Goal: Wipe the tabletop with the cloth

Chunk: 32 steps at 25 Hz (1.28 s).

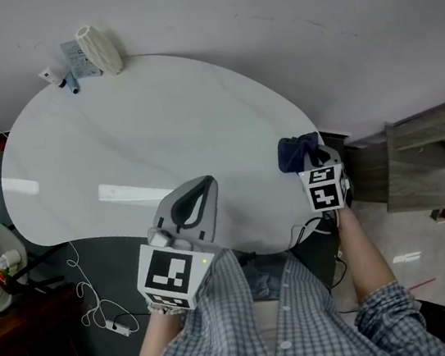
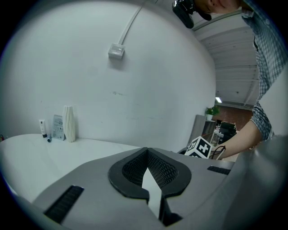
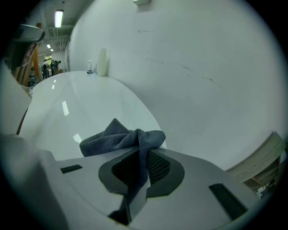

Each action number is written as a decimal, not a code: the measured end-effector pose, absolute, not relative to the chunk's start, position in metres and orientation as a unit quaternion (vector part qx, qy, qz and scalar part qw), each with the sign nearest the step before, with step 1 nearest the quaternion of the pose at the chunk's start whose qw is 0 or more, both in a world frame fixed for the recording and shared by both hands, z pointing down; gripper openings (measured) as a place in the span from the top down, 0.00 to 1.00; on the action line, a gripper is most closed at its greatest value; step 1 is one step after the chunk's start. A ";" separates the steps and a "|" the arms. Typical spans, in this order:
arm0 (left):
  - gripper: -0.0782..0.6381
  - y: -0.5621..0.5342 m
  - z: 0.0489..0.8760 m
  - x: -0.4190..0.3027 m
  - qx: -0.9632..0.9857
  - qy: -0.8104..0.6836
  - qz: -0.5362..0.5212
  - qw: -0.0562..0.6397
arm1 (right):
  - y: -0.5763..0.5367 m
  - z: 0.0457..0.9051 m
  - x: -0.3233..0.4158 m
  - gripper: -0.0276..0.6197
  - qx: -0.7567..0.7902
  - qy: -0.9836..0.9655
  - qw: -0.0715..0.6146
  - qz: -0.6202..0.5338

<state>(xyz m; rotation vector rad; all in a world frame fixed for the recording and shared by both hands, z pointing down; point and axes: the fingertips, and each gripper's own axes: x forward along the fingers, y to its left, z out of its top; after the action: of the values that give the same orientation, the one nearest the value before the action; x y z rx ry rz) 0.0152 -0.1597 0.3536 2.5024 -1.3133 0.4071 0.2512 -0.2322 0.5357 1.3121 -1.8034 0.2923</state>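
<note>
White table [image 1: 117,139], dark cloth [image 1: 295,150] at its edge.
Right gripper [image 1: 314,158] clamps cloth; left gripper [image 1: 201,189] closed on nothing.

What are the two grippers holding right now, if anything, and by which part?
The right gripper pinches the dark cloth by a bunched fold; the left gripper holds nothing.

I read the cloth [image 1: 299,151] as dark blue-grey on a glossy white surface [image 1: 158,133]. The left gripper [image 2: 147,155] and right gripper [image 3: 140,152] are pale grey with black meshed jaws and black-and-white marker cubes. The person's shirt [image 1: 311,326] is blue-and-white check. The ribbed vase [image 1: 99,49] is cream.
</note>
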 end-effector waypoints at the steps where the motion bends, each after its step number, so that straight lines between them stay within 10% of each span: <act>1: 0.88 -0.160 0.354 0.016 0.867 -0.456 0.142 0.143 | -0.234 0.536 0.258 0.92 0.531 -0.720 0.432 0.118; 32: 0.88 -0.149 0.364 -0.038 0.825 -0.519 0.144 0.169 | -0.310 0.532 0.179 0.92 0.478 -0.762 0.429 0.086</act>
<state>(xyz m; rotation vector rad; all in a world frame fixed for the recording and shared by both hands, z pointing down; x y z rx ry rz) -0.0384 -0.1486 0.3645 2.3459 -1.4765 0.4096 0.1789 -0.3105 0.5321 1.1935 -1.9014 0.2145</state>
